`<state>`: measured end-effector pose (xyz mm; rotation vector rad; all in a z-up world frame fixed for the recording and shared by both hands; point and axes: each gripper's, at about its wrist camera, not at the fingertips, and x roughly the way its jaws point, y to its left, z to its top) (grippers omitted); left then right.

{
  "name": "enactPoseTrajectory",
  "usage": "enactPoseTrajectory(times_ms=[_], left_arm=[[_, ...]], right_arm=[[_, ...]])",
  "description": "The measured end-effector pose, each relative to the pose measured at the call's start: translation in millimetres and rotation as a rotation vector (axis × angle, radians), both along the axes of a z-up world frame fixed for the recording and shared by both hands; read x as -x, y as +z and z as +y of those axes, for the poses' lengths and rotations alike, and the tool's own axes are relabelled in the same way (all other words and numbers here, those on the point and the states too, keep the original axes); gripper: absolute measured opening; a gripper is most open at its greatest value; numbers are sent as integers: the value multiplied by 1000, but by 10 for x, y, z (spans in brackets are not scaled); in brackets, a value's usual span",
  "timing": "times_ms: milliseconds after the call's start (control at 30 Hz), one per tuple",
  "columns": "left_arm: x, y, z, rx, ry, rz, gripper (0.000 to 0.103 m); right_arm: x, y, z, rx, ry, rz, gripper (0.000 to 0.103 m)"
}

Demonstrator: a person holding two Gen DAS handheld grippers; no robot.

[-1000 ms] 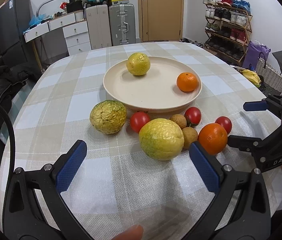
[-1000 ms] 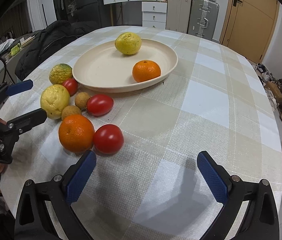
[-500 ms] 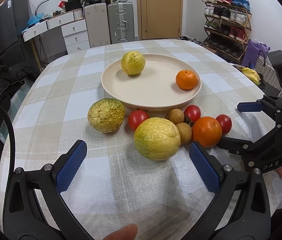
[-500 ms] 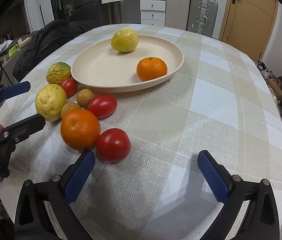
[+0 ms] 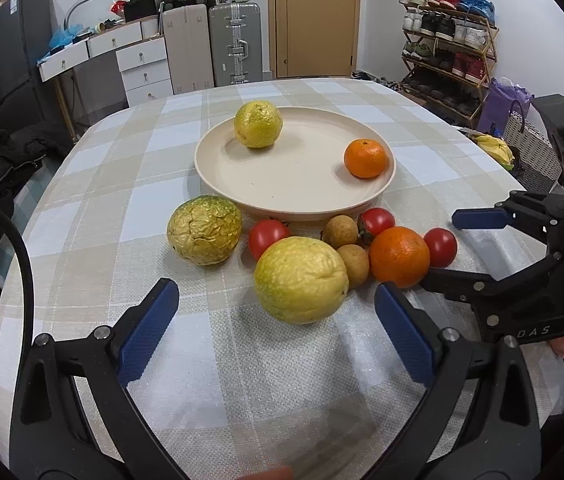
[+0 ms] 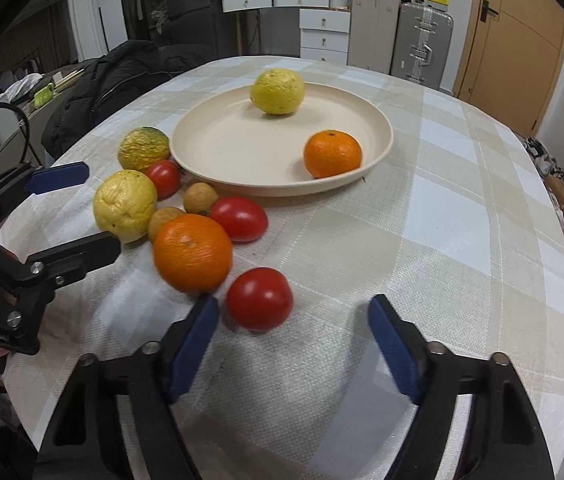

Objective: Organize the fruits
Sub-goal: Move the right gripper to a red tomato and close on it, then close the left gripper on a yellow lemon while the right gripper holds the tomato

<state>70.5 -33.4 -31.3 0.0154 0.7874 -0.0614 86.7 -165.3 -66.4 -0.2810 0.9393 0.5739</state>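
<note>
While the left gripper [image 5: 276, 334] hangs with its fingers [image 5: 148, 330] spread wide and empty over the near edge of the desk [image 6: 461, 240], the right gripper [image 6: 293, 346] has just been narrowing its fingers [image 6: 192, 346], though they stand apart and pinch nothing; the nearest tomato [image 6: 260, 298] lies just ahead of them, beside the left finger rather than squarely between, and it now sits closer to the tips than half a second ago; I judge this tomato is the next pick, the grip not yet made; just beyond it rests the loose orange [image 6: 193, 253], then a second tomato [image 6: 238, 219], two small brown fruits [image 6: 200, 198] and a wrinkled yellow fruit [image 6: 125, 205]; farther, toward the desk's middle, the plate [image 6: 218, 144] already carries an orange [image 6: 332, 153] and a yellow fruit [image 6: 278, 92].
</note>
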Motion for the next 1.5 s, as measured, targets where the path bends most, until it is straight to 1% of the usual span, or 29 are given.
enactPoseTrajectory(times_ms=[33, 133, 200, 267, 400, 633, 733, 867, 1000, 1133, 1167, 1200, 1500], left_arm=[[-4, -3, 0, 6, -5, 0, 98], [-4, -4, 0, 10, -9, 0, 97], [1, -4, -4, 12, -16, -1, 96], [2, -10, -15, 11, -25, 5, 94], [-2, -31, -33, 0, -28, 23, 91], [5, -35, -23, 4, -27, 28, 91], [4, -32, -18, 9, -30, 29, 86], [-4, -49, 1, 26, -32, 45, 77], [-22, -78, 19, 44, -34, 67, 64], [-28, -80, 32, 59, -34, 66, 55], [-28, -78, 40, 63, -32, 64, 49], [-27, -78, 46, 70, -34, 64, 48], [-4, -50, 52, 93, -45, 48, 47]], right_arm=[[10, 4, 13, -1, 7, -3, 69], [44, 14, 31, -9, 21, -9, 60], [60, 23, 39, -10, 26, -13, 49], [72, 39, 36, -20, 31, -10, 42], [79, 59, 20, -45, 38, -4, 32], [58, 100, -54, -71, 12, -12, 32], [56, 141, -90, -85, 5, -22, 32], [65, 179, -116, -95, 2, -29, 32], [64, 192, -124, -98, 1, -35, 32], [51, 195, -132, -102, -3, -36, 32], [51, 197, -134, -102, -4, -37, 32], [50, 196, -135, -102, -4, -38, 32], [60, 212, -149, -108, -1, -43, 32]])
